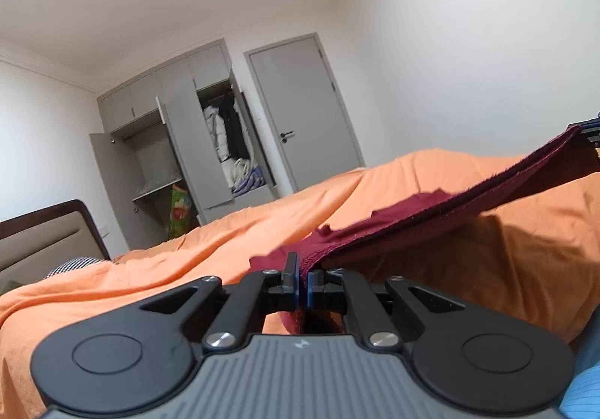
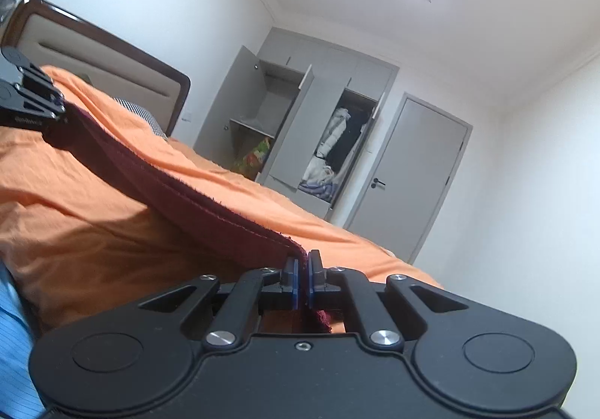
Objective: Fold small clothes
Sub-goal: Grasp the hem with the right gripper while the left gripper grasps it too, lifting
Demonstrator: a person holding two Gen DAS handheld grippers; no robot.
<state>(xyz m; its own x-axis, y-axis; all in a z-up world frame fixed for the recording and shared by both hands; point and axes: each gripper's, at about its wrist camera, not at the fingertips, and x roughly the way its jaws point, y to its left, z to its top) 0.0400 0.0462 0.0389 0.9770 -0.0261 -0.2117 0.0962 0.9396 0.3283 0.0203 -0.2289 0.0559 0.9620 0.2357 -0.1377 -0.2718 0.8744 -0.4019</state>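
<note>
A dark red garment [image 1: 431, 216] is stretched between both grippers just above the orange bedspread [image 1: 187, 261]. My left gripper [image 1: 303, 278] is shut on one corner of it, and cloth bunches out behind the pads. In the right wrist view my right gripper [image 2: 303, 271] is shut on the opposite corner of the dark red garment [image 2: 180, 194]. The garment's hemmed edge runs taut toward the left gripper [image 2: 56, 108] at the far left. The right gripper [image 1: 587, 128] shows at the right edge of the left wrist view, holding the garment's far end.
The orange bedspread [image 2: 75, 231] covers a bed with a padded headboard [image 2: 112, 55] and a checked pillow [image 2: 146, 117]. A grey wardrobe [image 1: 195, 141] stands open with clothes inside, next to a shut grey door [image 1: 311, 111]. A blue striped sleeve [image 2: 15, 351] sits at the lower left.
</note>
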